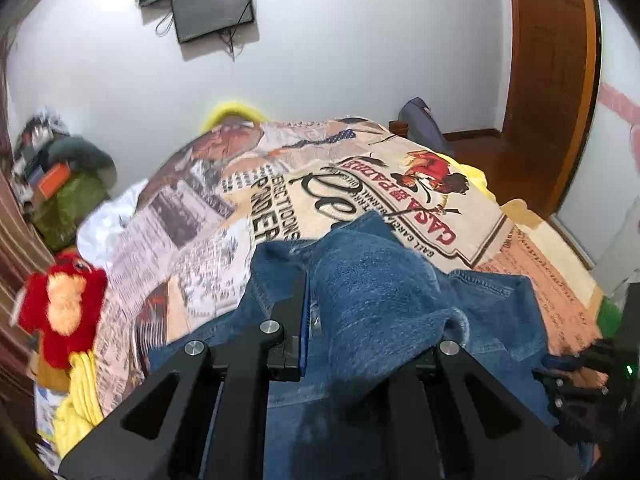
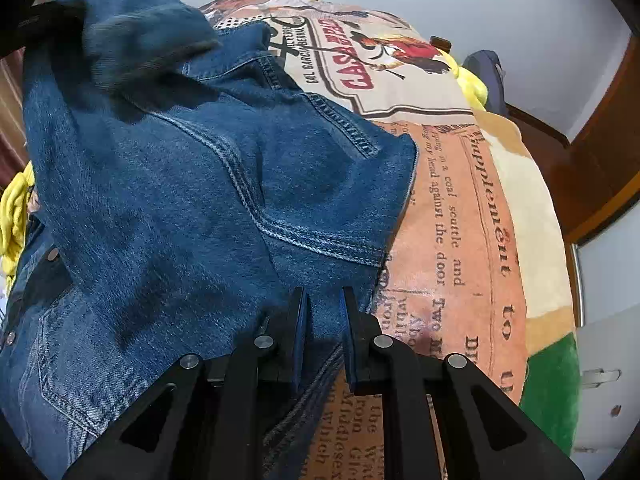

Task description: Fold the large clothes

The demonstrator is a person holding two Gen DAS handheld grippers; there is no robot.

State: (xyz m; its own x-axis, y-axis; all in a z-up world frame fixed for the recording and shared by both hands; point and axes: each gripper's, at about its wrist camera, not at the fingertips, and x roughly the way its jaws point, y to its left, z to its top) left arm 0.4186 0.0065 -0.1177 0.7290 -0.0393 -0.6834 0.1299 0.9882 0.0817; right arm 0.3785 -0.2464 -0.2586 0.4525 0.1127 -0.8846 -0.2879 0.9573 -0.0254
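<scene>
Grippers (image 1: pixel 340 304) (image 2: pixel 324 320) both clamped on denim jacket (image 2: pixel 160 184)

— What covered the bed (image 2: pixel 516 184)?
— A printed blanket (image 1: pixel 400 200), edge to edge.
— And on it?
— A denim jacket (image 2: pixel 180 200) near the front edge; a red plush toy (image 1: pixel 60 312) at the left edge.

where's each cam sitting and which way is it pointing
Left wrist: sits on the left gripper, looks forward and down over the bed to the wall and TV; its fingers are shut on the denim jacket, and the right gripper shows at the right edge.
Right wrist: sits on the right gripper, tilted steeply down at the jacket and bed; its fingers pinch the jacket's edge.
Shared: jacket, bed, yellow blanket, door.
</scene>
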